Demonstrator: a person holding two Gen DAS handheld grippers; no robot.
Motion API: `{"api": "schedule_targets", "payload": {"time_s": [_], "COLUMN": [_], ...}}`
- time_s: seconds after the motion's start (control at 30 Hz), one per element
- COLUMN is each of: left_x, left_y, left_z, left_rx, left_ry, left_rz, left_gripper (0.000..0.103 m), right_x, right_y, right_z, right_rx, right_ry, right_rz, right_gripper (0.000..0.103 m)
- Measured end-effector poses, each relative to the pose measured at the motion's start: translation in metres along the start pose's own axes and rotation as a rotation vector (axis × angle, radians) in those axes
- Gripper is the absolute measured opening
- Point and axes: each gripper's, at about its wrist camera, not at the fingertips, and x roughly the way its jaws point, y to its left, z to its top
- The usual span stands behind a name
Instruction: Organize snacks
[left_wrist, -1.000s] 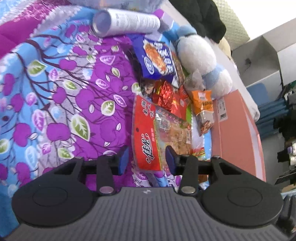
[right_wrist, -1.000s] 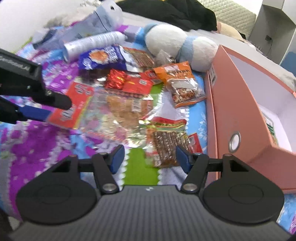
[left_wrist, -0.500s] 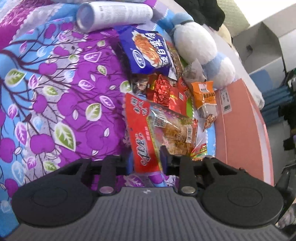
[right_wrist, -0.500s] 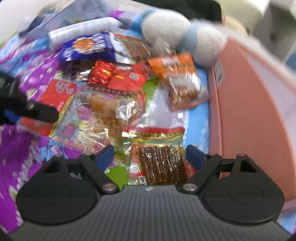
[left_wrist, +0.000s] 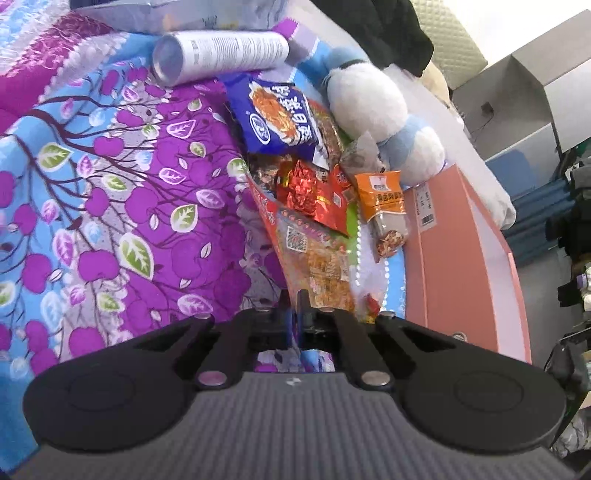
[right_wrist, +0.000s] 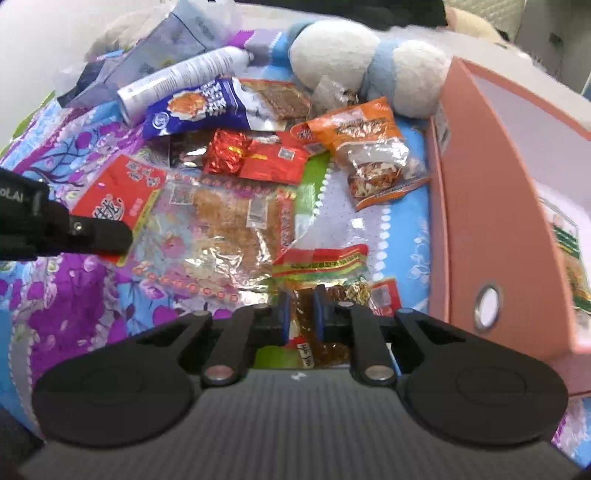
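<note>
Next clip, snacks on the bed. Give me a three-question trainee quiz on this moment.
1. True or false: the pink box is empty.
2. The left gripper is shut on: A) blue packet, B) red-and-clear packet, C) plush toy?
3. How does the white can lie?
Key: 1 false, a packet lies inside. 2 B. 3 on its side.

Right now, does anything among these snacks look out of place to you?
Yes. A white and blue plush toy and a white spray can lie among the snack packets on the bedspread, though neither is a snack. The packets overlap in a loose heap.
</note>
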Motion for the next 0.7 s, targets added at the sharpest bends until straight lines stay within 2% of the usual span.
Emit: {"api": "schedule_targets", "payload": {"time_s": [0.13,0.47,0.6,0.7], "left_x": [-0.02,-0.063,-0.073,-0.082], "left_y": [0.001,0.021,0.03,0.032], "left_z": [-0.013,-0.064,-0.081,-0.095], "left_rx": [-0.012,-0.079,-0.106,-0.084], "left_ry": [-0.025,-0.065,-0.056,-0.045], "left_rz": [0.006,0.068,0.073,0.086], "left_gripper": [0.002,0.002,0.002,0.002], "right_x": [-0.015,-0.058,-0.07,-0.077], "right_y": [0.003,0.016,0.027,0.033], "right_z": [-0.006,-0.034,-0.051,-0.065], "right_rx": [0.001,-0.016,-0.042,-0.061], "right_ry": [-0.016,-0.054,-0.051,-0.045], "right_rz": [0.008,0.043,0.058,0.071], "right_gripper": [0.01,0.007,0.005,0.005]}}
